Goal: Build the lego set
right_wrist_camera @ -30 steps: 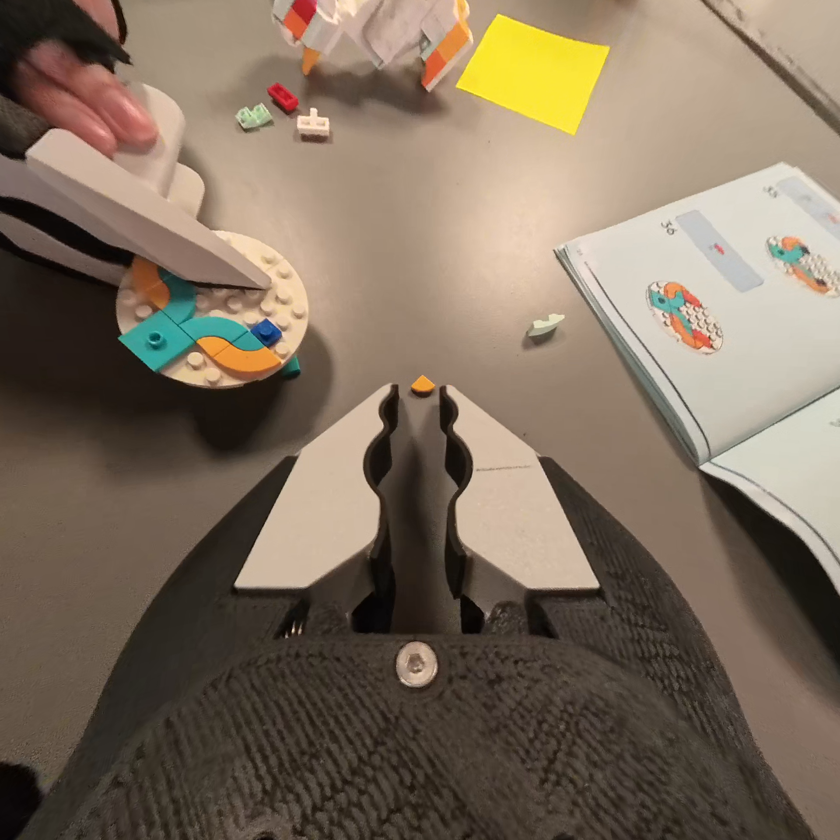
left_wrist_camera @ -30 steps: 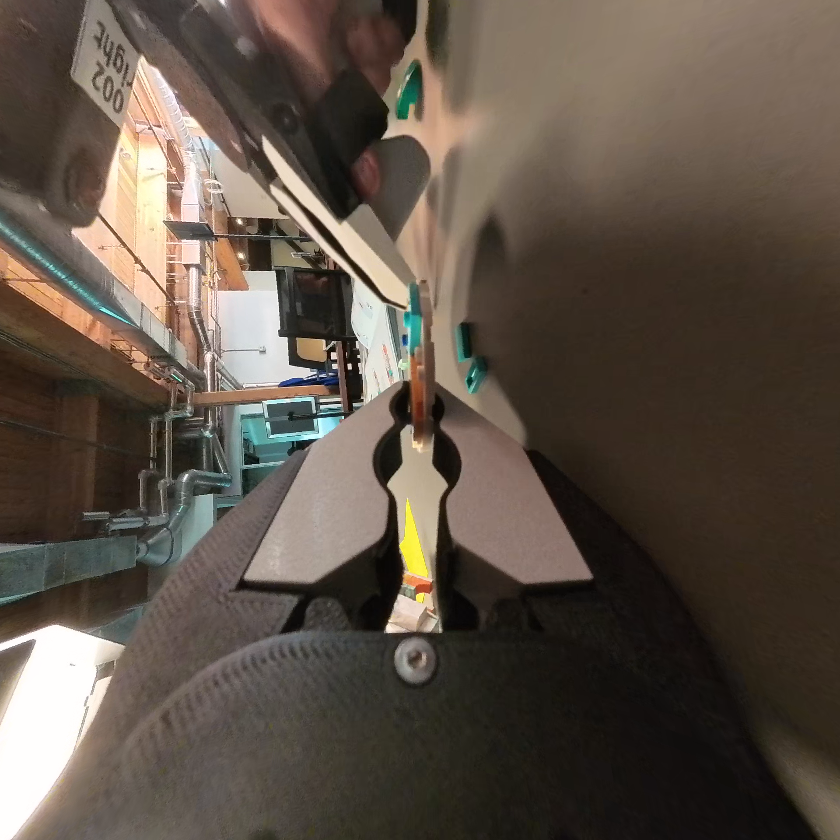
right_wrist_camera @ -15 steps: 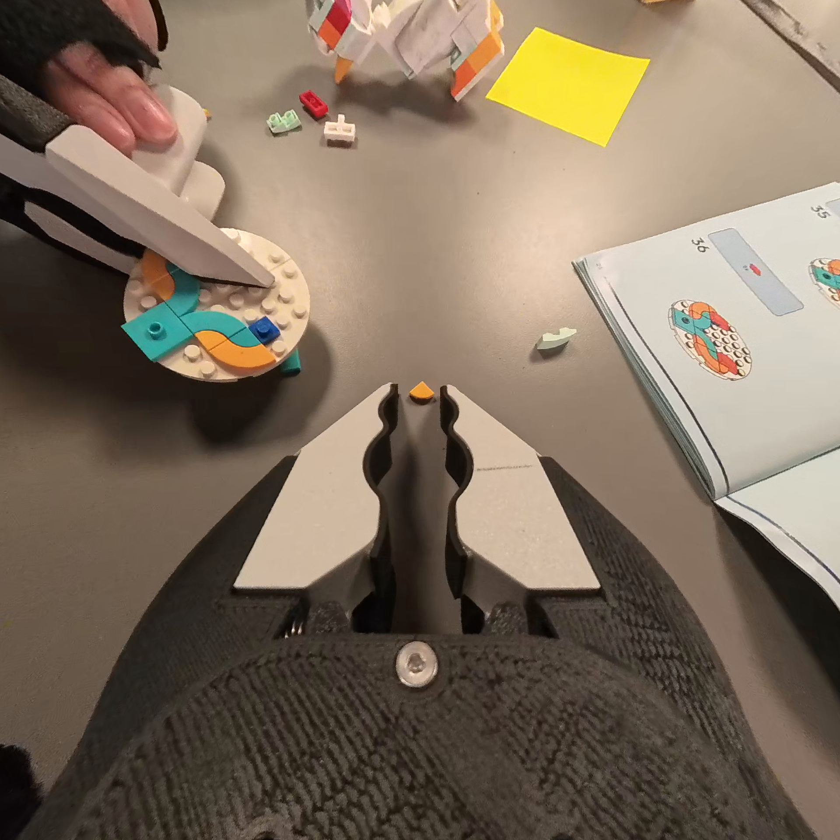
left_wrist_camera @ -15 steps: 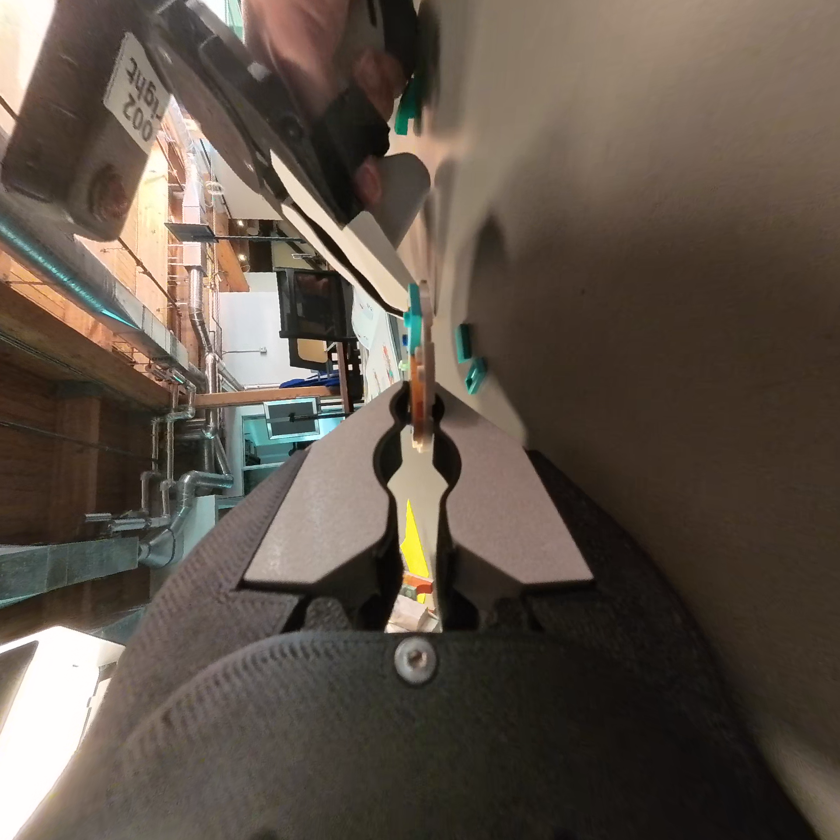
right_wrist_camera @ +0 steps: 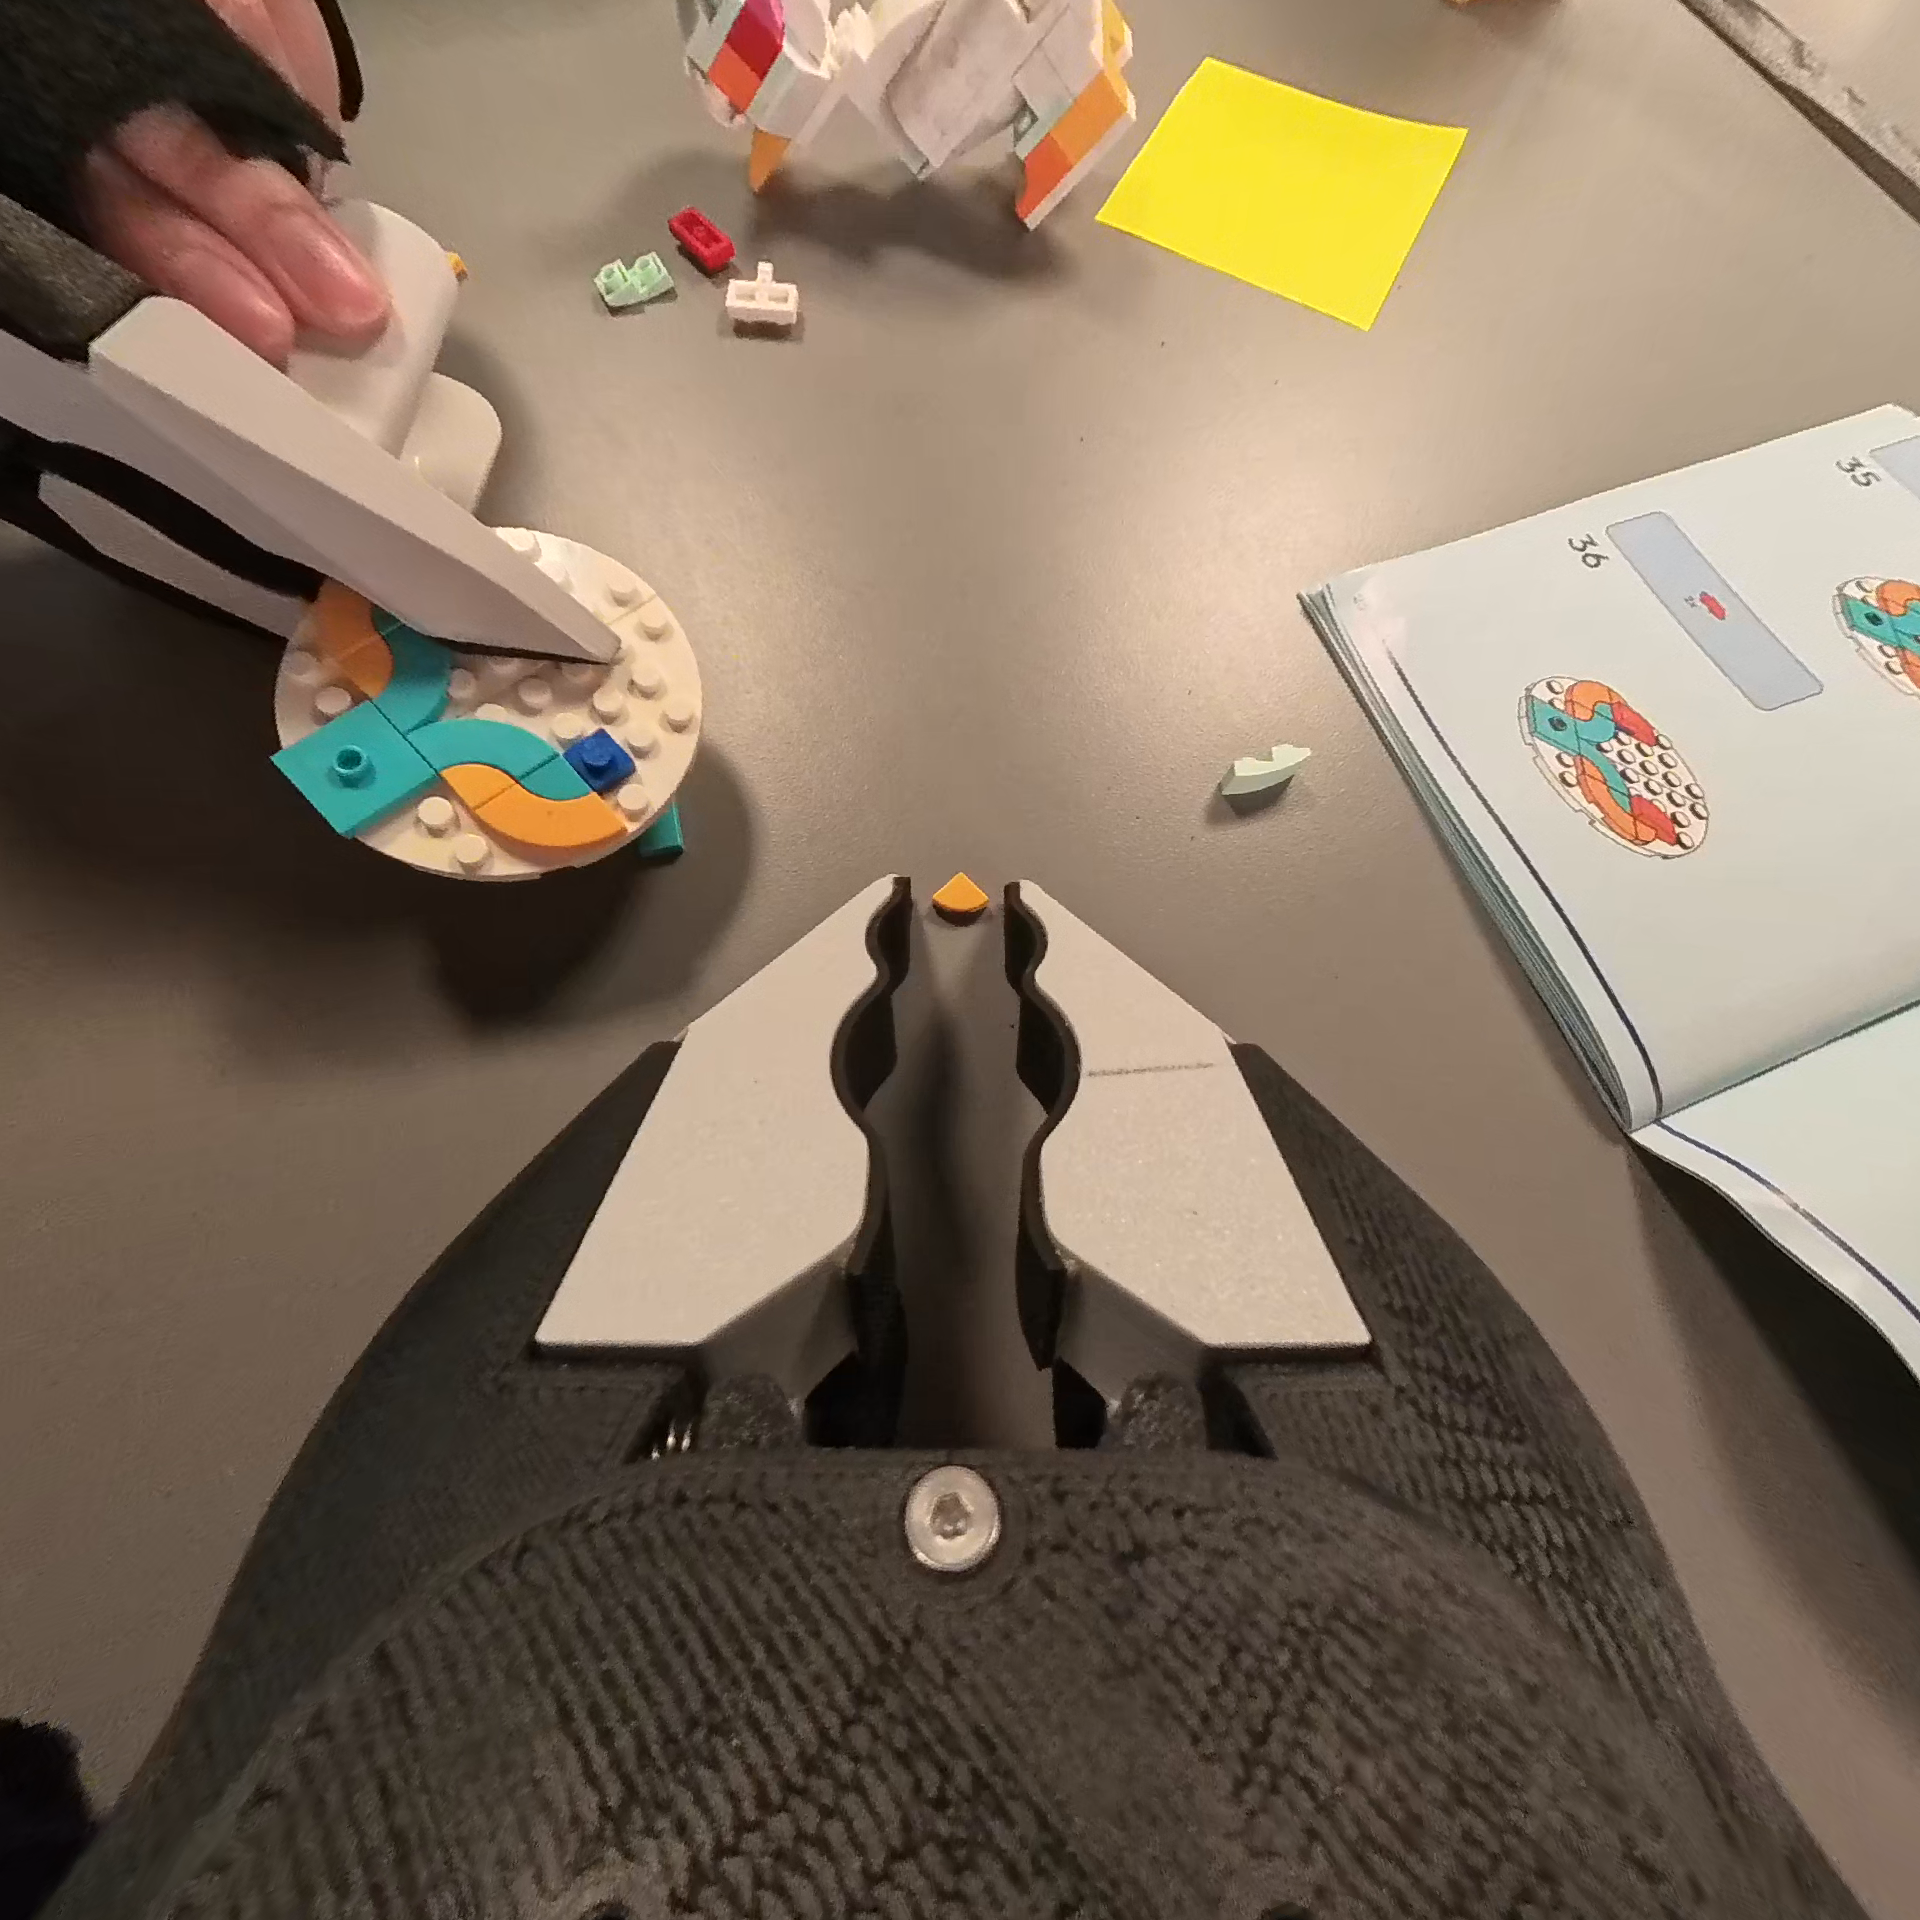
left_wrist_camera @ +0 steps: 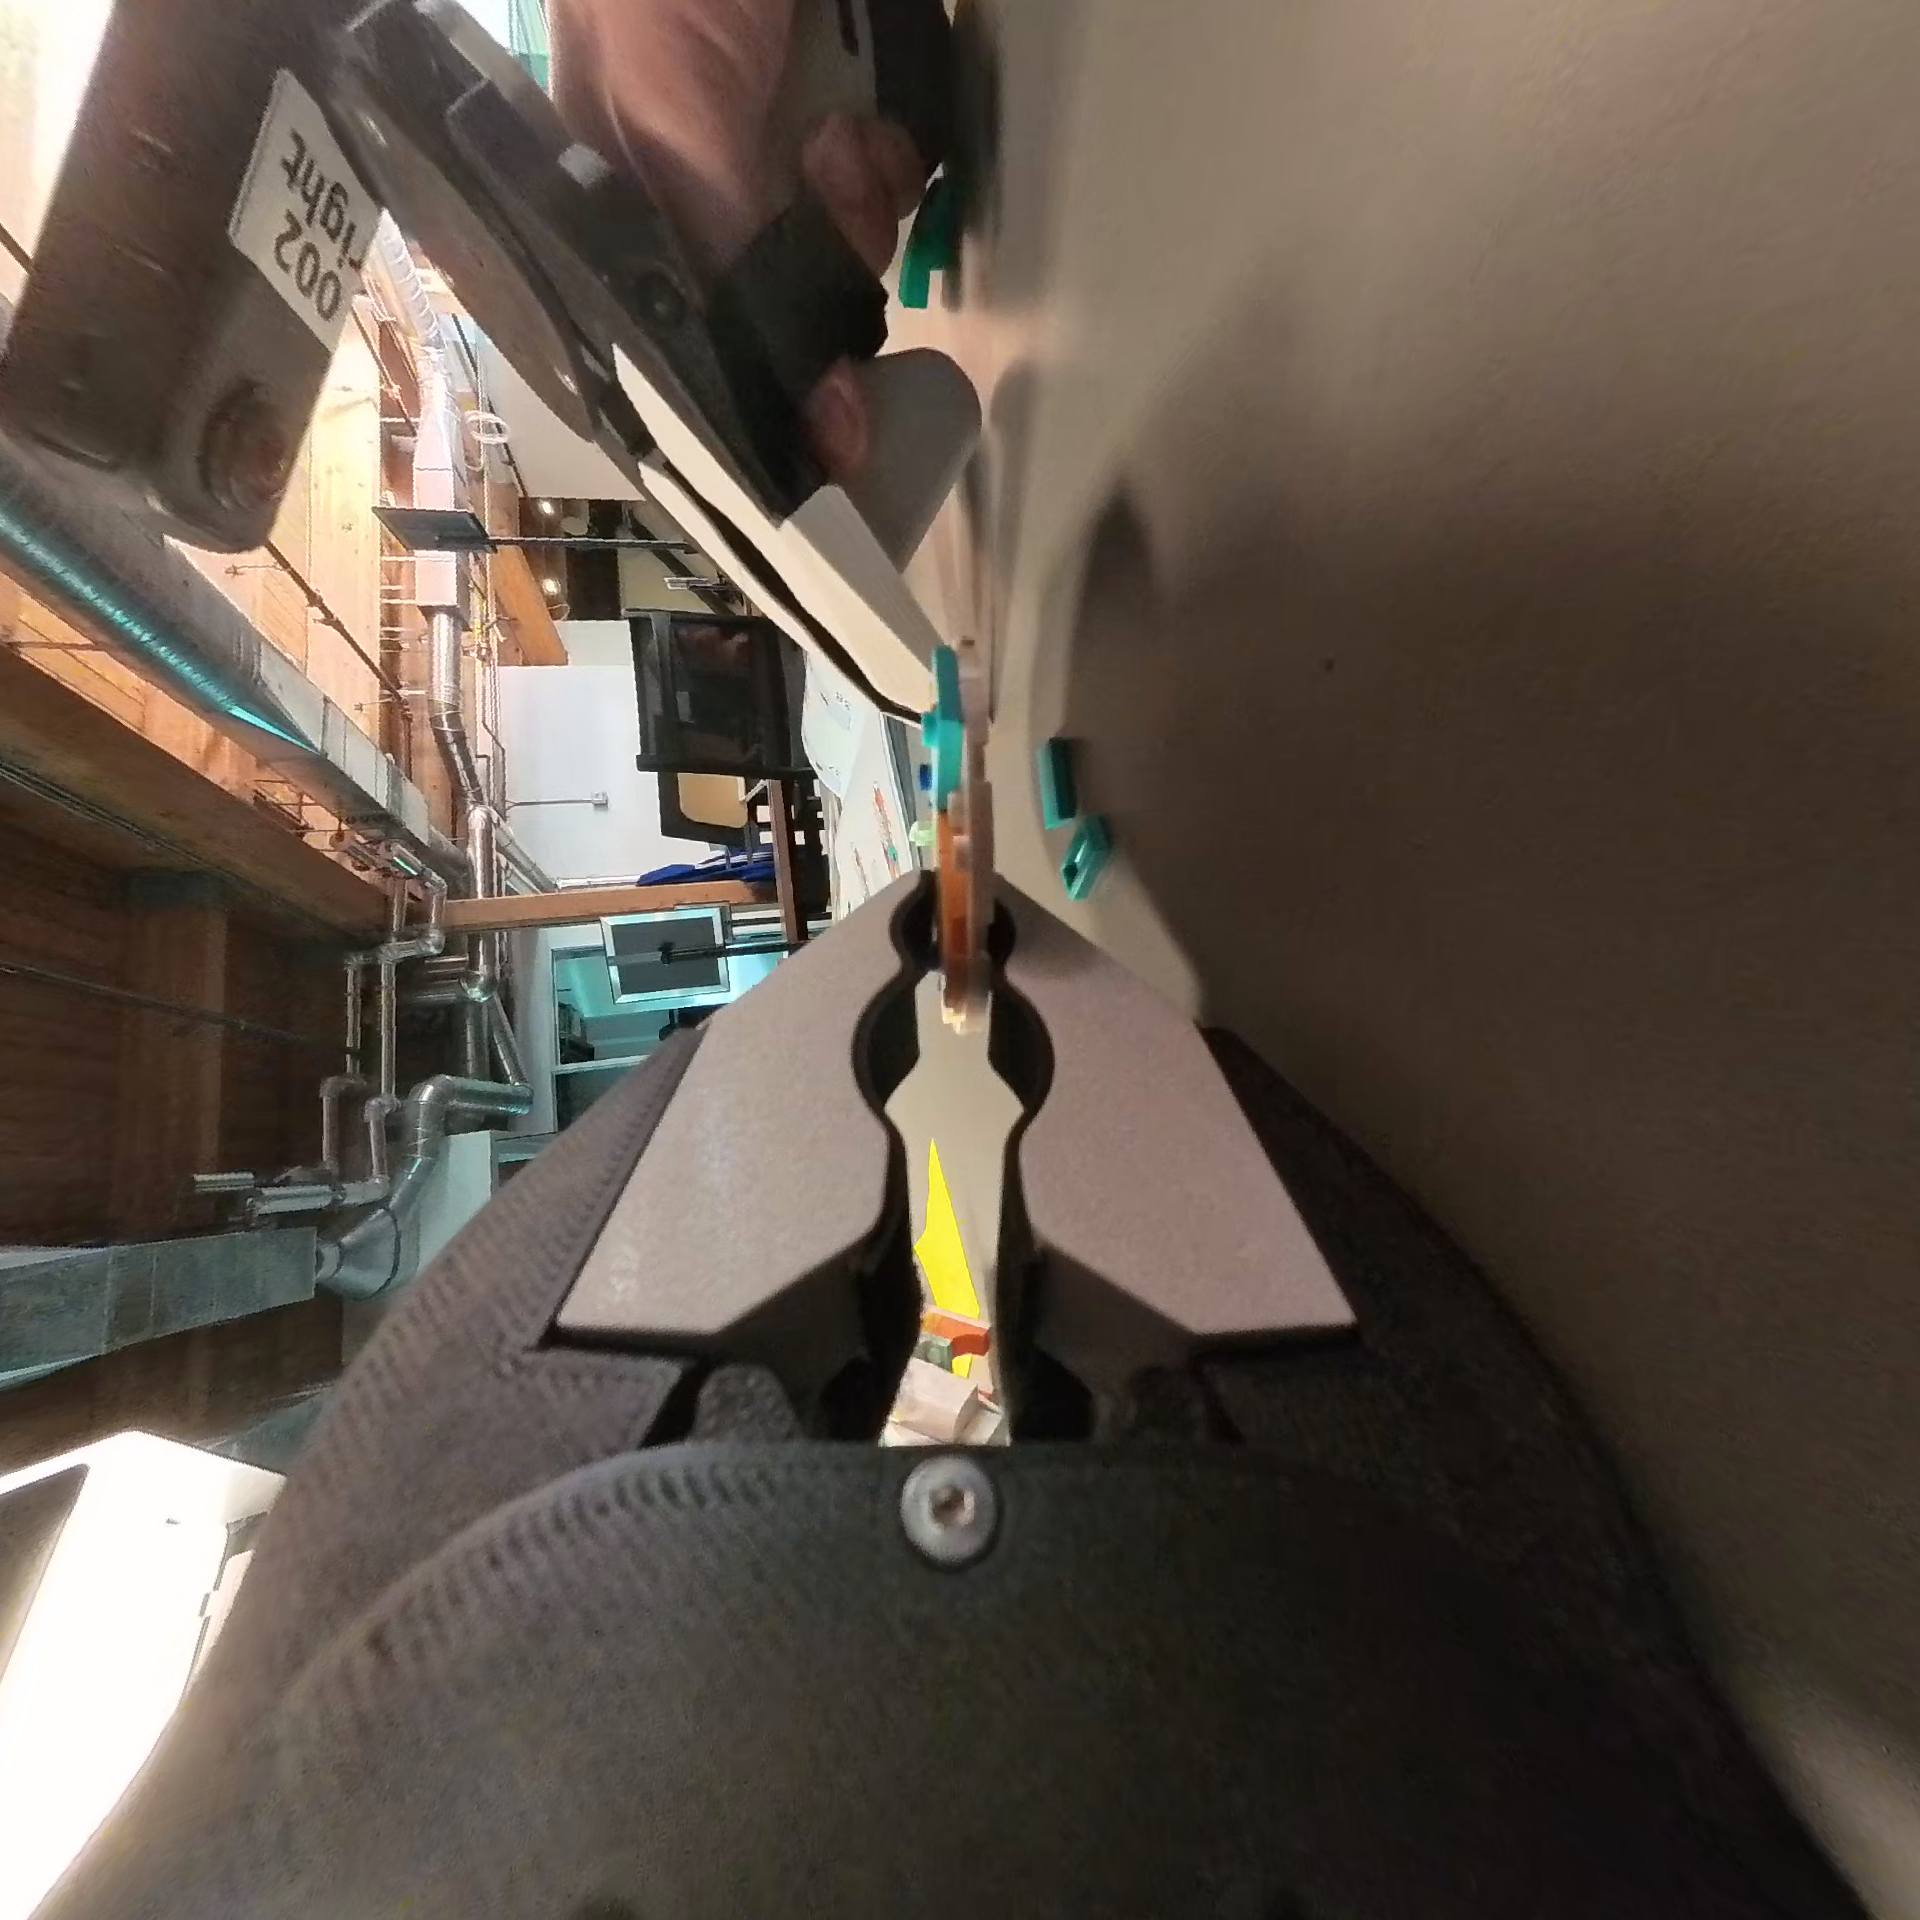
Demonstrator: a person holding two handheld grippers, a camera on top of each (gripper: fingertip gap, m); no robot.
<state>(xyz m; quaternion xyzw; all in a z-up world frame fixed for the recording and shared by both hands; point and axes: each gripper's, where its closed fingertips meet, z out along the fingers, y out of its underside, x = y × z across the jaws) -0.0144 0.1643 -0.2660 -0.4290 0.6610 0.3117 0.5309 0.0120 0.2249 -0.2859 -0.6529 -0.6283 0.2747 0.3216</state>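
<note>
Partway through, the round plate (right_wrist_camera: 488, 717) at middle left, clamped by the left gripper (left_wrist_camera: 961, 940), carries several curved tiles; the right gripper (right_wrist_camera: 958, 894), fingers parted and empty, brackets an unplaced orange tile (right_wrist_camera: 959, 894).

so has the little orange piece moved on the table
no, the orange piece lies where it was, at the same gap and direction from the mint piece

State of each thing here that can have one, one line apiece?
Left gripper: shut on the round plate.
Round plate: edge gripped, partly tiled.
Right gripper: open, empty.
Orange tile: loose on the table, between the right fingers' tips.
Instruction booklet: open, flat.
</note>
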